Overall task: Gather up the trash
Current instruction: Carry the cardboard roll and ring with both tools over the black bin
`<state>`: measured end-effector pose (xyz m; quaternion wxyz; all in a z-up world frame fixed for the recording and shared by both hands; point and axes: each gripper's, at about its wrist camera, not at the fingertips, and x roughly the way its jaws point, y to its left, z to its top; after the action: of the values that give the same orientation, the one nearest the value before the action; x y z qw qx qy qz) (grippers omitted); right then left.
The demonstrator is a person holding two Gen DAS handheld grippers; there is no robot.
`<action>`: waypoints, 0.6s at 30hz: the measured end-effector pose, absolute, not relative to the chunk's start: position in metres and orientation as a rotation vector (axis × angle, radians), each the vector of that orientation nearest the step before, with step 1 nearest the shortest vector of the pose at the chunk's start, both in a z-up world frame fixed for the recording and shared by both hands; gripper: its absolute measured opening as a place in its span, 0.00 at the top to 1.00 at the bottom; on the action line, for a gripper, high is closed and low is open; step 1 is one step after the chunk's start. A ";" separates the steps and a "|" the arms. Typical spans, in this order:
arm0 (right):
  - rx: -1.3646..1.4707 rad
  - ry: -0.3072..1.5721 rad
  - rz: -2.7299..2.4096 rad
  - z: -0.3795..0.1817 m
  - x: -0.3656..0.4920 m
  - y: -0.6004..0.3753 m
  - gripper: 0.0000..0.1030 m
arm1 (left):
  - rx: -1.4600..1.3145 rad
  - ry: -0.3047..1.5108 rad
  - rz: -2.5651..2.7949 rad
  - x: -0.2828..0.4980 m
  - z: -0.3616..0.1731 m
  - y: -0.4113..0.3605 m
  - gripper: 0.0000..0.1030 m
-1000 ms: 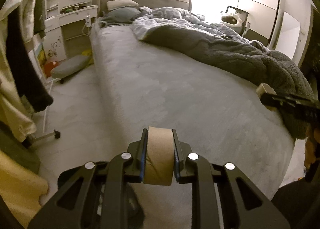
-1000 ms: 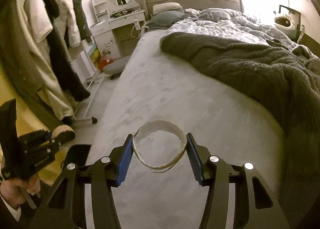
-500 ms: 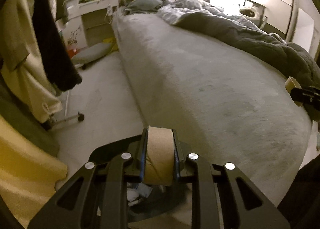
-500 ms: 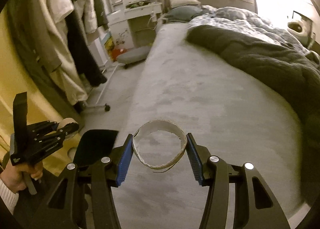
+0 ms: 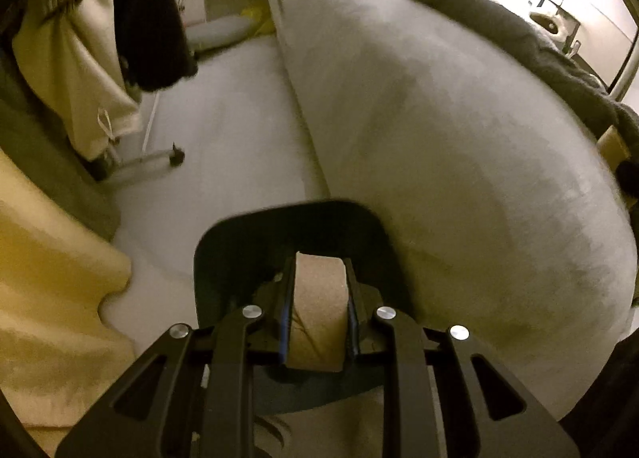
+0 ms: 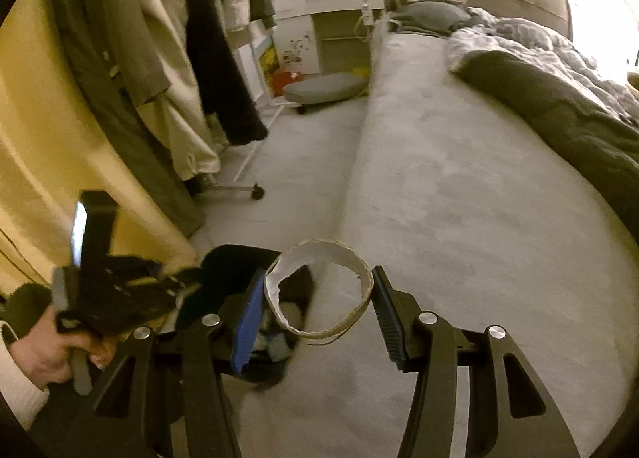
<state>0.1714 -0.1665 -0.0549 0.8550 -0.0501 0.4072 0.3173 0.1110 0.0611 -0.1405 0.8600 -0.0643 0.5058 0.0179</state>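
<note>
In the left wrist view my left gripper (image 5: pixel 318 270) is shut on a brown cardboard tube (image 5: pixel 317 298), which stands upright between the blue pads. It hangs directly over the open black trash bin (image 5: pixel 287 214) on the floor at the bed's corner. In the right wrist view my right gripper (image 6: pixel 319 278) is shut on a thin torn cardboard ring (image 6: pixel 327 247), squeezed slightly oval. This ring hovers over the bin's (image 6: pixel 231 254) right side and the bed edge. Crumpled trash lies inside the bin. A hand holds the blurred left gripper (image 6: pixel 181 276) at the lower left.
The grey bed (image 5: pixel 439 118) fills the right, with a dark blanket (image 6: pixel 559 106) farther back. Hanging clothes (image 6: pixel 191 58) on a wheeled rack (image 6: pixel 255 190) crowd the left. Yellow fabric (image 5: pixel 48 298) lies beside the bin. A grey stool (image 6: pixel 323 86) and white dresser (image 6: pixel 319 10) stand at the back.
Both grippers have swung left and down from over the bed toward the floor. The black bin has come into view under them. Both grips are unchanged.
</note>
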 end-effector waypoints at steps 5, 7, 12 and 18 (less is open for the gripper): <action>-0.119 0.868 0.721 -0.055 0.167 -0.132 0.49 | -0.195 1.117 0.037 0.106 -0.158 0.076 0.77; -0.132 0.878 0.734 -0.057 0.166 -0.118 0.49 | -0.213 1.139 0.044 0.105 -0.164 0.084 0.77; -0.145 0.911 0.748 -0.065 0.168 -0.095 0.48 | -0.263 1.157 0.068 0.099 -0.169 0.103 0.46; -0.188 0.966 0.766 -0.082 0.168 -0.059 0.49 | -0.259 1.131 0.066 0.088 -0.161 0.121 0.40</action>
<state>0.1683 -0.0595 -0.0824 0.8118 -0.0879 0.4522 0.3587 0.0883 0.1207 -0.1610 0.8358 -0.1223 0.5344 0.0310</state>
